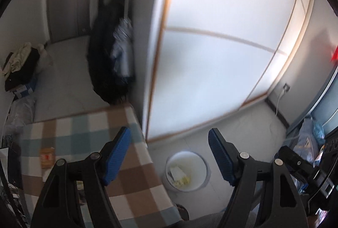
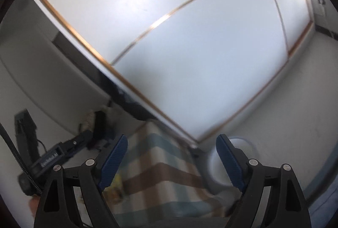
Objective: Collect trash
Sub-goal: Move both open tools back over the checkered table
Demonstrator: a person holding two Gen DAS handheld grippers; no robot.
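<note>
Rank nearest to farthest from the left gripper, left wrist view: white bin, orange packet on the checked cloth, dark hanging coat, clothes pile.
From the left gripper:
1. Orange packet, on the checked cloth, left of the fingers.
2. White bin, on the floor below, between the fingers. Close to the packet; order uncertain.
3. Dark hanging coat, ahead, centre-left.
4. Clothes pile, far left.

Two grippers show, the left gripper (image 1: 169, 156) and the right gripper (image 2: 171, 161), each with two blue-padded fingers spread apart and nothing between them. One white bin (image 1: 186, 171) stands on the floor. One checked cloth (image 1: 88, 133) covers the table, with one orange packet (image 1: 47, 157) on it. One dark coat (image 1: 107, 54) hangs by the white sliding door (image 1: 221, 48).
</note>
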